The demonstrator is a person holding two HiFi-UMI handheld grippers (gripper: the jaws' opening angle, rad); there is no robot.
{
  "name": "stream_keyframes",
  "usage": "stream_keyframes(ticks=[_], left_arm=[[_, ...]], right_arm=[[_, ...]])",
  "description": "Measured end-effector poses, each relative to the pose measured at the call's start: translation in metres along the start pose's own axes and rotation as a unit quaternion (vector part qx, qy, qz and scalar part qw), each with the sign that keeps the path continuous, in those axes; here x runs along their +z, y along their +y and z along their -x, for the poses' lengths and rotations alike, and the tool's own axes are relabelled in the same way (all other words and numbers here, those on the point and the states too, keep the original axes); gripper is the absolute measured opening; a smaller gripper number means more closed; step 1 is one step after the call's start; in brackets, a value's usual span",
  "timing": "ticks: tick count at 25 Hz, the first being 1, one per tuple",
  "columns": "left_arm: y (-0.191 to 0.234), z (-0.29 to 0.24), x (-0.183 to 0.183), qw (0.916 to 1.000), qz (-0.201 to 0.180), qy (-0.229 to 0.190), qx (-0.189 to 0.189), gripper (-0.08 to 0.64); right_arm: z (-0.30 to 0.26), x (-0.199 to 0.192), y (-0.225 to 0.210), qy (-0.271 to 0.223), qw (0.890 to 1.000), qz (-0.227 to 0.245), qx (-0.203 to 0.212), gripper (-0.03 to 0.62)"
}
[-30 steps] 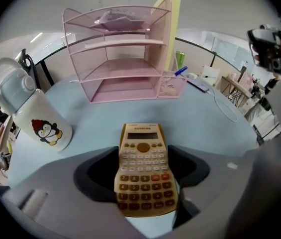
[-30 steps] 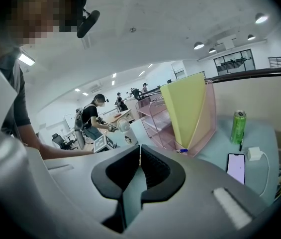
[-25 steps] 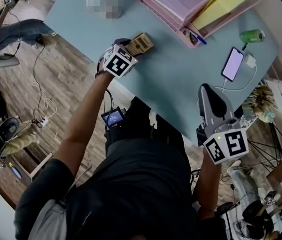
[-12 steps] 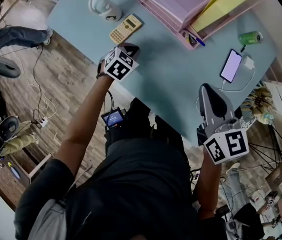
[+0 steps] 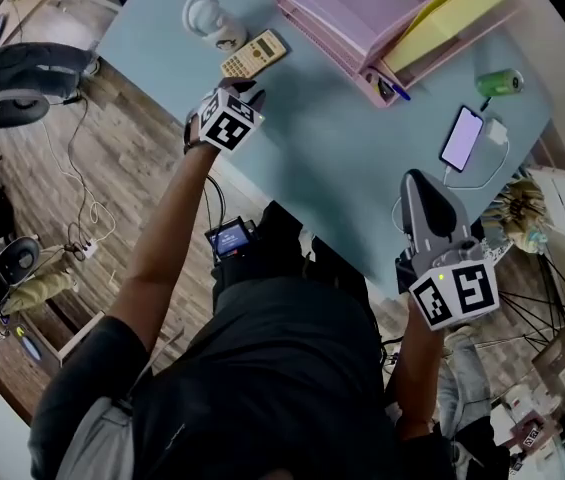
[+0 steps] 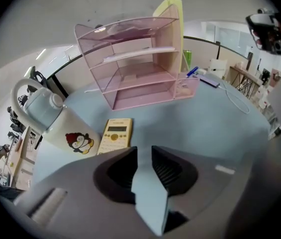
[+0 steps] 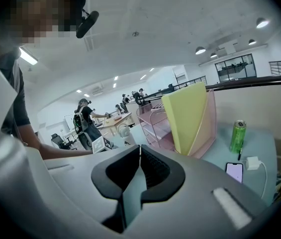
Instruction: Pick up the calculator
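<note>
The cream calculator [image 5: 254, 54] lies flat on the light-blue table [image 5: 342, 158], beside a white mug [image 5: 212, 18]. My left gripper [image 5: 245, 88] hovers just short of it, pointing steeply down. In the left gripper view the calculator [image 6: 115, 135] lies ahead and a little left of my left gripper [image 6: 144, 148]. Its jaws have just been opening; a narrow gap shows, with nothing between them. My right gripper [image 5: 415, 178] hangs at the table's near right edge, far from the calculator. In its own view the right gripper [image 7: 140, 147] has its tips touching, empty.
A penguin mug [image 6: 55, 118] stands left of the calculator. A pink file tray [image 5: 342, 8] with a yellow folder [image 5: 452, 8] fills the back. A phone [image 5: 462, 138] on a cable and a green can [image 5: 502, 81] sit at the right.
The left gripper has shifted slightly left and up the picture. The calculator, close against the gripper a second ago, now lies apart from it, and the mug shows clearly. The right gripper stays put.
</note>
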State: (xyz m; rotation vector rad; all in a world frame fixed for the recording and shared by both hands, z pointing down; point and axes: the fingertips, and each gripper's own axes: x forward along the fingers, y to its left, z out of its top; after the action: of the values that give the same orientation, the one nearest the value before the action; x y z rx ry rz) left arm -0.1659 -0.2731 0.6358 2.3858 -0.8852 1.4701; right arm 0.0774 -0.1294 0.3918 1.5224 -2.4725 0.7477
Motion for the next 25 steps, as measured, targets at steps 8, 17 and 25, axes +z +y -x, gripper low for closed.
stream_keyframes(ticks=[8,17,25], left_arm=[[0.037,-0.017,-0.022,0.9992,0.023,0.028,0.015,0.324],[0.071,-0.037,-0.045,0.998,0.016,0.059,0.017,0.505],[0.074,-0.052,-0.057,0.9952,0.043,0.068,-0.056,0.515]], right_arm=[[-0.007,0.002,0.0,0.001,1.0,-0.004,-0.012,0.006],[-0.024,0.002,0.004,0.009,1.0,-0.009,-0.02,0.006],[-0.041,-0.002,0.01,0.018,0.999,-0.014,-0.022,0.006]])
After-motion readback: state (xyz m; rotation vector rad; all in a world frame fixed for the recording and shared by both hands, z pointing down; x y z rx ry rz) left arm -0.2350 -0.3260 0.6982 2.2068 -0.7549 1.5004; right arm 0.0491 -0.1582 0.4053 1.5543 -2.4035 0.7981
